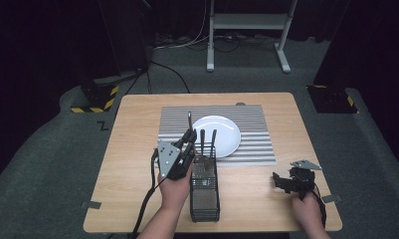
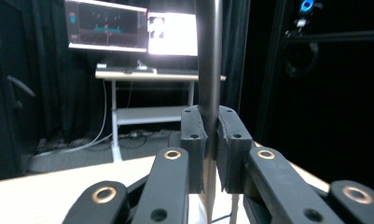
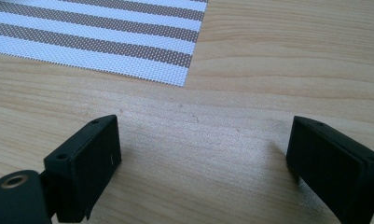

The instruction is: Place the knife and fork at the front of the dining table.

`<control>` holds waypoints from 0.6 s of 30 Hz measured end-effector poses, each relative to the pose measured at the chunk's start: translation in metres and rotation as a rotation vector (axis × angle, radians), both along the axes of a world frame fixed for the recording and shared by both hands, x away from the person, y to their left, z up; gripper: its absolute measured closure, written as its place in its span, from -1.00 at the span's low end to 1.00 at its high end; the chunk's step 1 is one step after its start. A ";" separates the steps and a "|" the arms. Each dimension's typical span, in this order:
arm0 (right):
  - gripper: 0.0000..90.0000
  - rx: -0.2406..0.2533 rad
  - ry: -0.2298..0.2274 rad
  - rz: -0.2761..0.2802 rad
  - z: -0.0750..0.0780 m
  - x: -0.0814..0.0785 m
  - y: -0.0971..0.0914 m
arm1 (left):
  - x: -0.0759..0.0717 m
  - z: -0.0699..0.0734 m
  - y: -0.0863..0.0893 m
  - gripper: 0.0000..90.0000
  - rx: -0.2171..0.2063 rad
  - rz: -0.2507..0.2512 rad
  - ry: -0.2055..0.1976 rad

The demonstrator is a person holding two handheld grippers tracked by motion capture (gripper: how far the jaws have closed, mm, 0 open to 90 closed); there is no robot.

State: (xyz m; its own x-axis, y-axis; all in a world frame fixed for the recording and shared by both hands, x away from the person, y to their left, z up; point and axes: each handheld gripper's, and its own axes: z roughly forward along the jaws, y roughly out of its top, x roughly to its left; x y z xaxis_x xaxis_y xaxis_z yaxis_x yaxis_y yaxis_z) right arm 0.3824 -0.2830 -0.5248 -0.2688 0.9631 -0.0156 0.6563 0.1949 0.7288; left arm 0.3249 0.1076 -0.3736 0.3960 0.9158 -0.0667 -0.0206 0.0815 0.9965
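Left gripper (image 1: 189, 135) clamps a utensil handle (image 1: 189, 119) (upright) above the caddy (image 1: 205, 191).

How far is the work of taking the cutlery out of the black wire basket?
Nothing lies on the white plate yet. The left hand-held gripper is shut on one cutlery handle, held upright over the wire basket. Two more handles stand in it. The right hand-held gripper rests open.

The right claw (image 3: 203, 158) hangs low over the pale wooden surface (image 3: 250, 70), its two black jaws set wide apart with only bare wood grain between them. Beyond the jaws, at the upper left, lies a corner of a striped woven placemat (image 3: 96, 35), flat on the wood.
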 end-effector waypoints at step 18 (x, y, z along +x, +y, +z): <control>-0.78 -0.001 -0.001 0.000 0.000 0.000 0.000 | -0.020 0.041 0.031 0.83 -0.035 0.030 -0.084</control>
State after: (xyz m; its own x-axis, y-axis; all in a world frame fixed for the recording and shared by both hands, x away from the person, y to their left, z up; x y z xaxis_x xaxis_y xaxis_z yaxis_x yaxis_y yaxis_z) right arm 0.3824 -0.2830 -0.5248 -0.2691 0.9630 -0.0164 0.6558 0.1957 0.7291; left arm 0.3050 0.1382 -0.3329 0.3743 0.9249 -0.0668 -0.1066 0.1144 0.9877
